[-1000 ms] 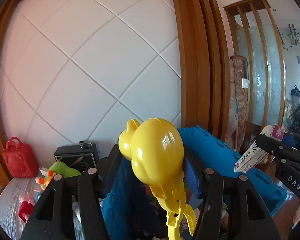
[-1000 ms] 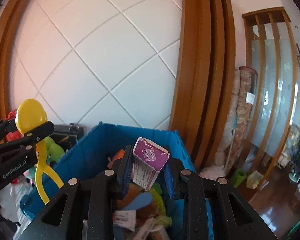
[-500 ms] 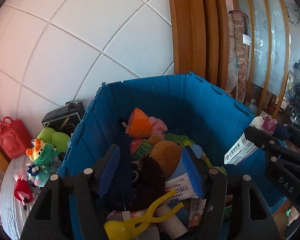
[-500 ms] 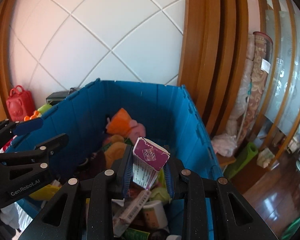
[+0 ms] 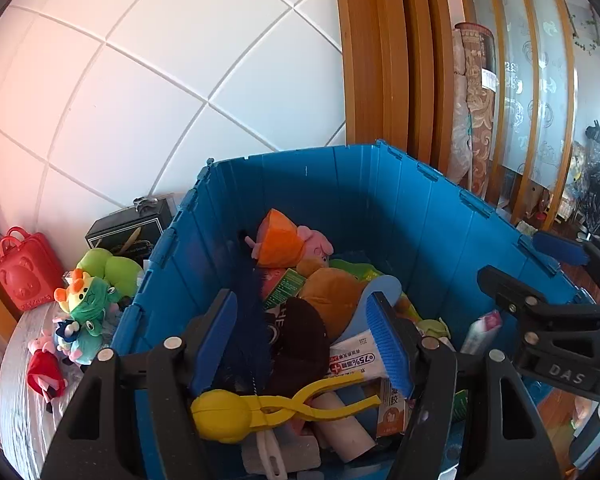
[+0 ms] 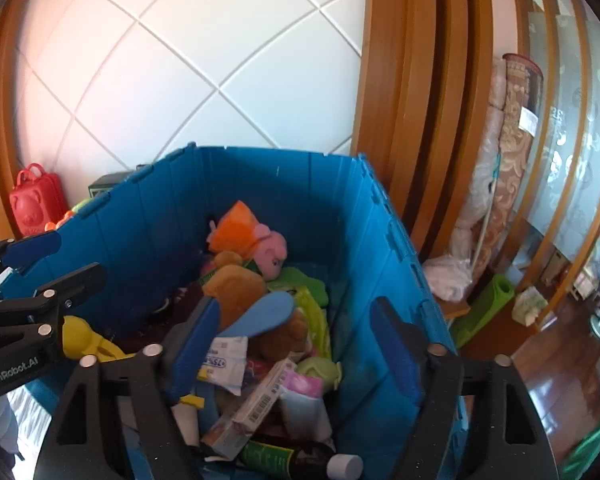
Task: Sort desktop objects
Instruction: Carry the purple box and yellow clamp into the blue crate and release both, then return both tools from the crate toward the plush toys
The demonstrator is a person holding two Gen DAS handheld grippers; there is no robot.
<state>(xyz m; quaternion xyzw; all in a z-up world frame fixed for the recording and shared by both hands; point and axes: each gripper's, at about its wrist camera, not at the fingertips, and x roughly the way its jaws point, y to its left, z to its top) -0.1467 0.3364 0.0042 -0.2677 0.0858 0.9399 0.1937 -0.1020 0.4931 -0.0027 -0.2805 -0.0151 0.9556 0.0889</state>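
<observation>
Left wrist view: the left claw [image 5: 308, 340] stands spread wide and holds nothing, hanging over the near end of the blue crate [image 5: 380, 184]. Directly below and between its fingers lies the yellow clip toy [image 5: 276, 400], on top of the heap inside the crate, its long axis running left to right, ball end at the left, forked handles at the right. What remains to sort sits outside the crate on the desk [image 5: 16, 400] to the left: the green plush [image 5: 86, 304] and the red toy bag [image 5: 26, 268], left of this claw and farther off, so the left hand is judged the nearer one for them.

Right wrist view: the right claw [image 6: 296, 344] is also spread and empty, over the crate's right half. The barcoded carton [image 6: 248, 412] rests in the heap just below it, long axis slanting from near left to far right. The desk items lie far to its left, beyond the crate wall.
</observation>
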